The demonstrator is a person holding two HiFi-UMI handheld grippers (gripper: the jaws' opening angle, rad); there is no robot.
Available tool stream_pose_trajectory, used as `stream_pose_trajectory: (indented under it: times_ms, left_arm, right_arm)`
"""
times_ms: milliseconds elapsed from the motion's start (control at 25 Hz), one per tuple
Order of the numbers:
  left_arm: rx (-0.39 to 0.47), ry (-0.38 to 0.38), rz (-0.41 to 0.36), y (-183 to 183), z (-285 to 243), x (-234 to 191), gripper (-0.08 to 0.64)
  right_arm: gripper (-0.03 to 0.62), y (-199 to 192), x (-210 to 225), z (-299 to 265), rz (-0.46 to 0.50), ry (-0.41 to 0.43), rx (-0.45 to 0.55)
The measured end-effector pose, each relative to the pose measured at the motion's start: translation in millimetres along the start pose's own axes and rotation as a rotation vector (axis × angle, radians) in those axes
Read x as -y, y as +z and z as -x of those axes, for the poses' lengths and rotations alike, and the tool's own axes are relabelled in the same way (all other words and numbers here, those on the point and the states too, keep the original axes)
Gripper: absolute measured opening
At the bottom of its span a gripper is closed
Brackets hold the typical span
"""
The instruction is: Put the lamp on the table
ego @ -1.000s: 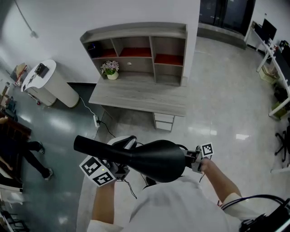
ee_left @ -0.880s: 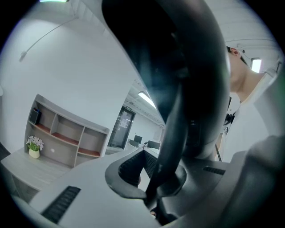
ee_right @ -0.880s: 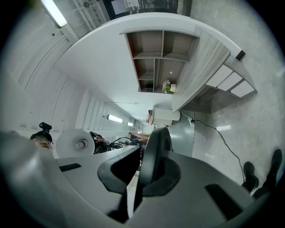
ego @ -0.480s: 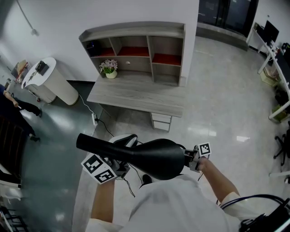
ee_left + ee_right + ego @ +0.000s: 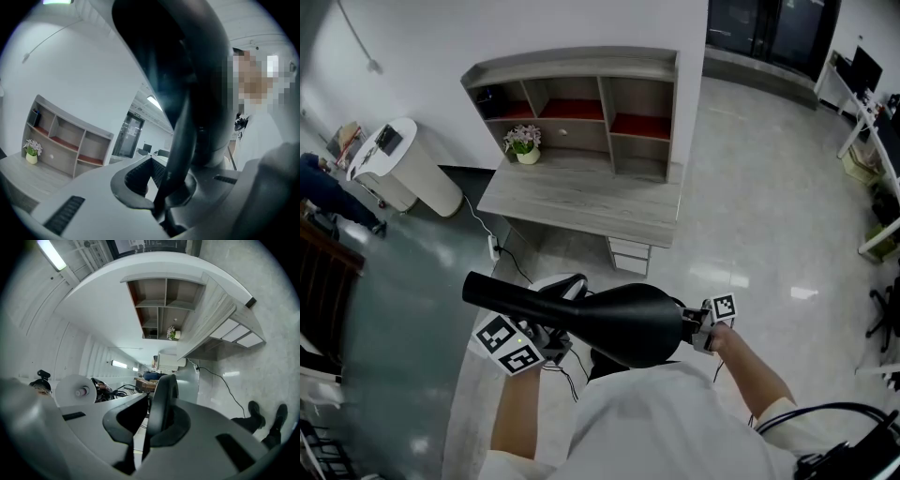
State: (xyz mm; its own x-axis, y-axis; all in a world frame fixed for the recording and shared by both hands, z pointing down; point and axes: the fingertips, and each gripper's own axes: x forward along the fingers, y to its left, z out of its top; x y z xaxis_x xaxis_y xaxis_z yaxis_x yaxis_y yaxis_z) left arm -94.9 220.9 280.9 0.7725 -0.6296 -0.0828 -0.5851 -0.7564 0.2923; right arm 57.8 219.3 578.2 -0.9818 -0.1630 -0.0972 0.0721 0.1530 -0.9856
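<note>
Left tongs (image 5: 551,336) and right tongs (image 5: 697,328) each clamp the black lamp (image 5: 619,323), held at lower centre; the table (image 5: 581,199) stands well apart, upper centre. Grips should hold firm, lamp level, toward its bare front.

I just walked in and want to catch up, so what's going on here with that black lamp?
A person holds a black lamp with a rounded shade crosswise in front of their body, using two handheld grippers. The left gripper is shut on a thin part near the lamp's narrow end, and the right gripper is shut on the opposite end. The grey wooden desk with shelves, where a small pot of flowers stands, is ahead across the floor. The lamp is not yet on it.
</note>
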Motion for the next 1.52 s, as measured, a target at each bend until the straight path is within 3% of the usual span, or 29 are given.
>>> stream_pose_trajectory:
  times_ms: [600, 1520]
  left_arm:
    - [-0.021, -0.084, 0.012, 10, -47, -69, 0.008]
    - [-0.062, -0.248, 0.043, 53, -71, -227, 0.008]
  right_arm:
    - [0.02, 69, 17, -15, 0.006, -0.017, 0.084]
    - [0.02, 175, 36, -121, 0.02, -0.038, 0.24]
